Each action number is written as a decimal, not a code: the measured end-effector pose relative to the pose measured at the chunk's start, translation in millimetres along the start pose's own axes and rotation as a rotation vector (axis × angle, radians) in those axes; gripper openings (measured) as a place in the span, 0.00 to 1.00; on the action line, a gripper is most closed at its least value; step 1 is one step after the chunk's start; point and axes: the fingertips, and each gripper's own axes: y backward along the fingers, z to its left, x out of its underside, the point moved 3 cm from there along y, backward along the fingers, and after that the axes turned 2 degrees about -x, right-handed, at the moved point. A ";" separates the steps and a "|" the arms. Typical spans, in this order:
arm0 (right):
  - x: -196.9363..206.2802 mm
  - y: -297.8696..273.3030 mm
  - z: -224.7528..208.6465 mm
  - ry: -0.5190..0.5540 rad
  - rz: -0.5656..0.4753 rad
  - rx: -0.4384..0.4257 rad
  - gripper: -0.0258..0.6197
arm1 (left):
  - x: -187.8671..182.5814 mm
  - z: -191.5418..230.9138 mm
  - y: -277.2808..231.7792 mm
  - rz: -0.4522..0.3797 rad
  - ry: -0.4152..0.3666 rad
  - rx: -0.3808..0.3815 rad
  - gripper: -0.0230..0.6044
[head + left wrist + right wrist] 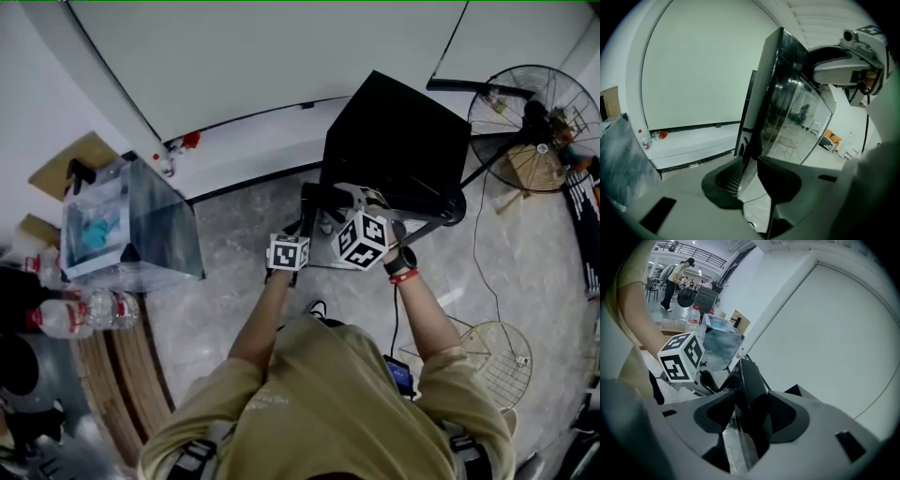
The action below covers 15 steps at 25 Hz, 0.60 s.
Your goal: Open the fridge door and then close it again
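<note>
Fridge (pixel 398 141) seen at 1 o'clock, on floor. Door (pixel 787 108) judged partly swung out. Door edge pinched by left tool (pixel 749 165) and by right tool (pixel 750 401). Opening judged begun; shutting not yet done.

Head view overhead, steeply down; gripper views close along own fingers (pixel 723 182); fridge door (pixel 785 110) common to all

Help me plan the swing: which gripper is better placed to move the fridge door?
Left, probably: the left gripper pinches the fridge door at its thin edge; the right gripper straddles a thicker part.
</note>
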 end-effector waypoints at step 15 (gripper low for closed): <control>9.8 -28.2 -37.8 -0.077 0.079 0.099 0.41 | -39.3 16.7 -41.6 0.020 -0.058 0.092 0.21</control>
